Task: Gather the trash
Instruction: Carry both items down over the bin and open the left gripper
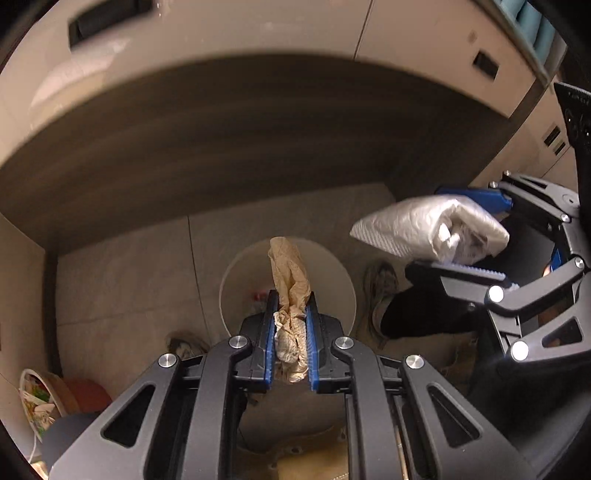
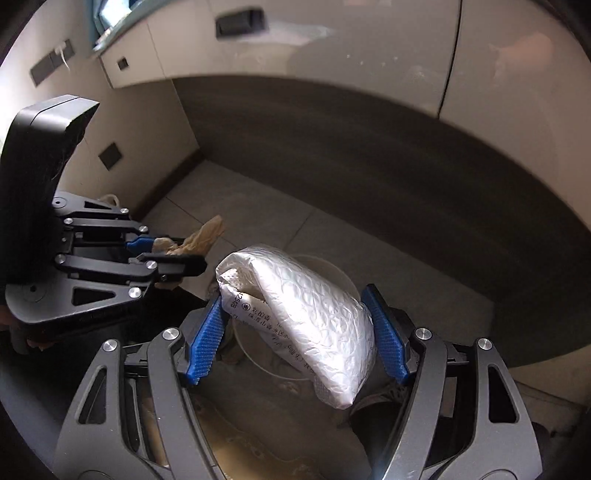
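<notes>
My left gripper [image 1: 291, 306] is shut on a crumpled brown paper napkin [image 1: 290, 280] and holds it above a round white trash bin [image 1: 236, 280] on the floor. My right gripper [image 2: 295, 314] is shut on a white bubble mailer [image 2: 306, 317] with a printed label, also above the bin [image 2: 343, 277]. In the left wrist view the right gripper [image 1: 469, 236] and the mailer [image 1: 424, 229] sit at the right. In the right wrist view the left gripper [image 2: 173, 251] and the napkin [image 2: 205, 236] sit at the left.
A dark round table edge [image 1: 221, 140] curves above the tiled floor [image 1: 129, 288]. White cabinets [image 1: 258, 26] stand behind. A person's shoe [image 1: 382, 295] is beside the bin. Bowls and a printed wrapper [image 1: 37, 402] lie at the lower left.
</notes>
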